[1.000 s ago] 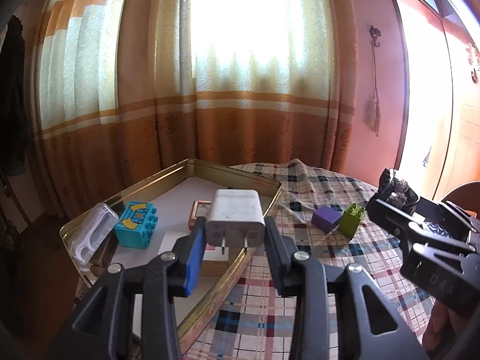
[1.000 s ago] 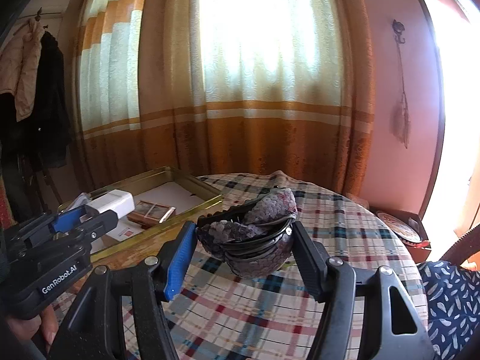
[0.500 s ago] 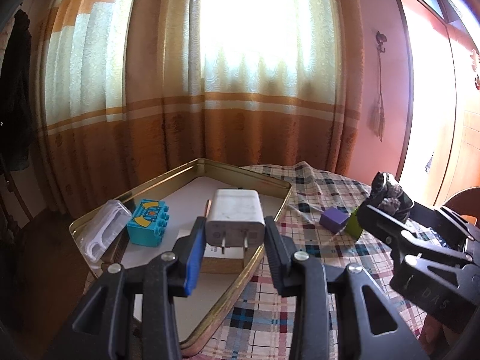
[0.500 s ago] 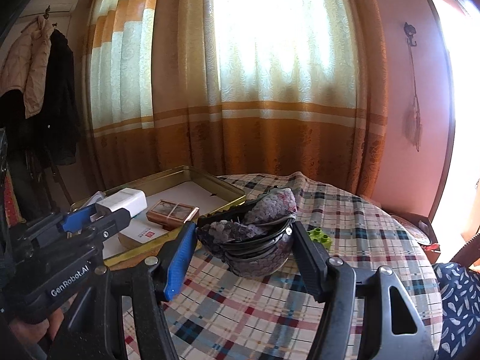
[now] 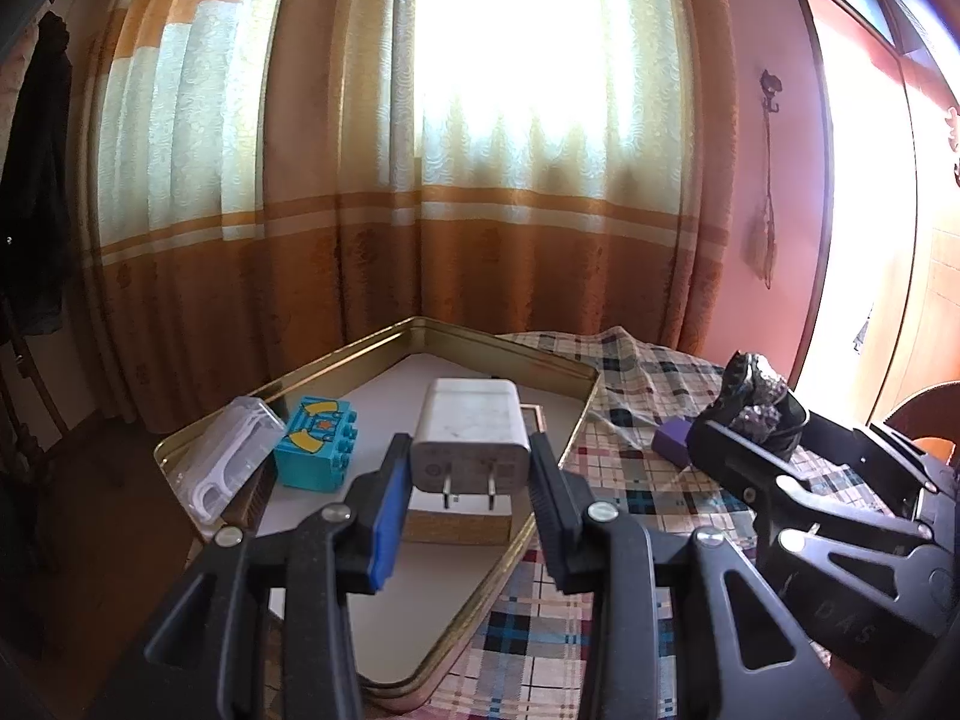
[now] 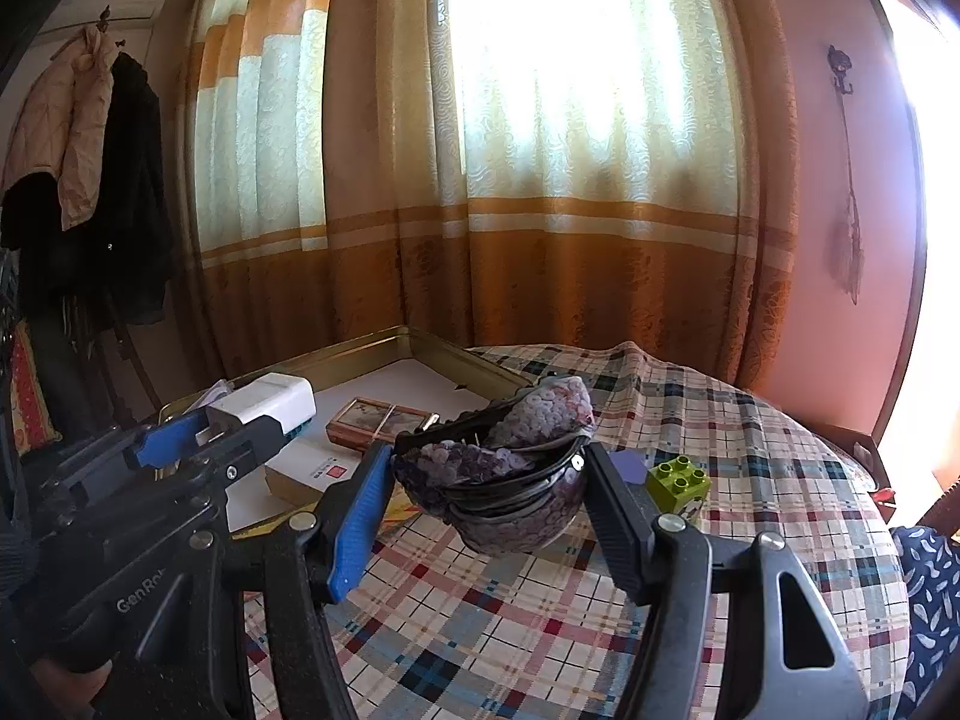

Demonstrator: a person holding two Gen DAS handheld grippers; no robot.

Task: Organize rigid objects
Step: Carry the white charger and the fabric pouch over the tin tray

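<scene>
My left gripper [image 5: 471,495] is shut on a white plug charger [image 5: 471,435] and holds it above the gold tray [image 5: 510,564]; the charger also shows in the right wrist view [image 6: 270,402]. My right gripper [image 6: 489,501] is shut on a dark purple hair clip [image 6: 504,474], held above the checked tablecloth to the right of the tray. In the tray lie a teal toy brick [image 5: 318,450], a clear floss-pick box [image 5: 225,459], a flat cardboard box [image 5: 459,525] and a small framed box [image 6: 381,423]. A green brick [image 6: 678,483] and a purple block [image 5: 672,441] lie on the cloth.
The round table [image 6: 750,420] has a checked cloth. Orange and cream curtains [image 6: 540,210] hang close behind it. Coats [image 6: 84,180] hang at the far left. A dark seat with a patterned cushion [image 6: 930,600] is at the right edge.
Both grippers have moved left and toward the tray, each still holding its object. The charger is now further over the tray's inside. The green brick has come into the right wrist view.
</scene>
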